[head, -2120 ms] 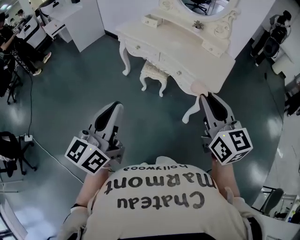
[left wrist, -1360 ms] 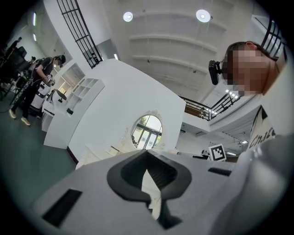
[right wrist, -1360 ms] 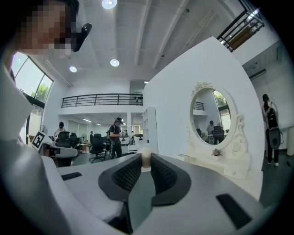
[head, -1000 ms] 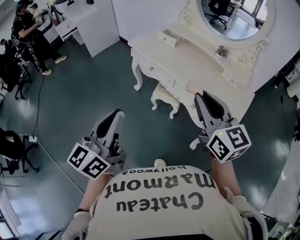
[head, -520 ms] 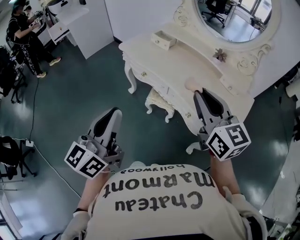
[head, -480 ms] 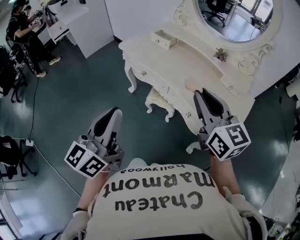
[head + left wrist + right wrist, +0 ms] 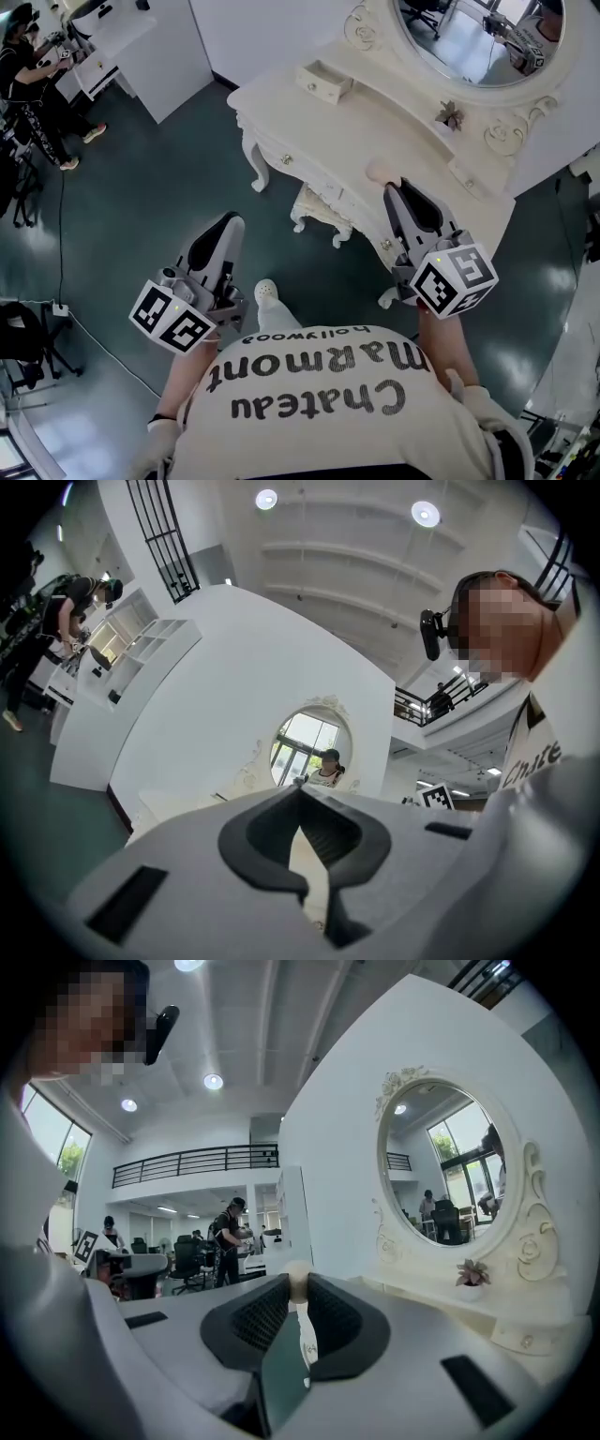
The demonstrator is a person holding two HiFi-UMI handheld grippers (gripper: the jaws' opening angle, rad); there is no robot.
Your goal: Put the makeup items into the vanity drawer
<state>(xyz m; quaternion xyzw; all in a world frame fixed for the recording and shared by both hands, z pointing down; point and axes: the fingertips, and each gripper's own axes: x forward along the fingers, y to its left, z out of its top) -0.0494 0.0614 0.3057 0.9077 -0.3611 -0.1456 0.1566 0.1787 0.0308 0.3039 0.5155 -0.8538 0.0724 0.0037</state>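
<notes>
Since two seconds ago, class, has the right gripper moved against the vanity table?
Yes. The right gripper, shut on a beige item, sits further left along the front edge of the vanity table, away from its right corner.

open-plan office; desks [image 7: 122, 37], office chairs [image 7: 186, 1262], a staged vanity [image 7: 375, 159]

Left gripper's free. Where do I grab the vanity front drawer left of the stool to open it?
Take the small round knob on the drawer front, coming at it from the floor side, jaws either side. Nothing else stands out from the shut front. The left gripper is shut; open it first.
</notes>
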